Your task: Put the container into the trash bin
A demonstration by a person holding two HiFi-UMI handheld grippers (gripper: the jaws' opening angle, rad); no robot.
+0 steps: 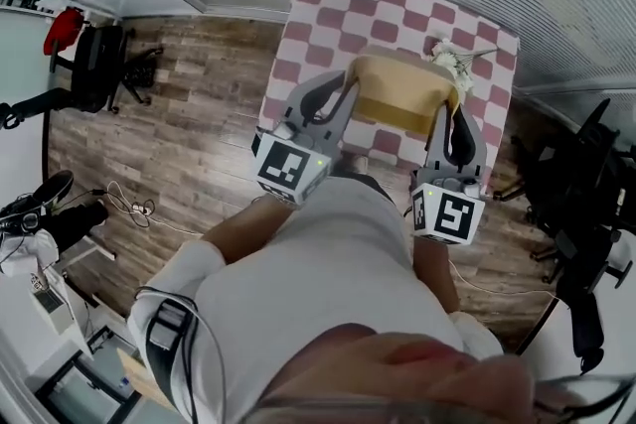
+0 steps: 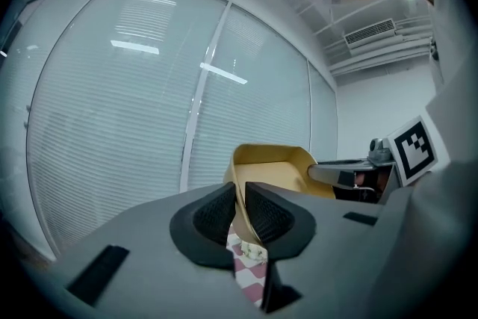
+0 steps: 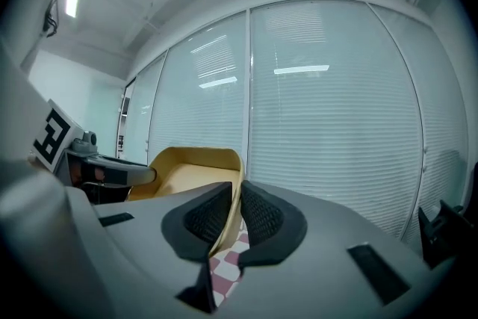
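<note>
Held aloft over the checked table (image 1: 328,10), roughly above its middle and clear of the cloth: the tan container (image 1: 402,92). Pinched at 2 opposite side walls. Left gripper (image 2: 240,211) clenched on the thin wall at its side, right gripper (image 3: 237,214) clenched on the wall at the other, with pads pressing the rim in both gripper views. Open side up, and apparently empty. No trash bin visible in any view, so still to be located and reached.

Likely trouble from here, as a judgement:
- Losing 1 pinch. Only a narrow strip of wall caught at each side, so easily pulled free if the 2 hands drift apart during the carry.
- Buckling or folding the thin wall if pushed inward or squeezed harder, then dropping out of both grips.
- Tilting and twisting if 1 hand rises or turns faster than the other.
- Brushing the white flowers (image 1: 452,60) near the far right corner of the table if swung low toward that side.
- Releasing unevenly at the bin: 1 side let go first, then swinging and landing outside it.
</note>
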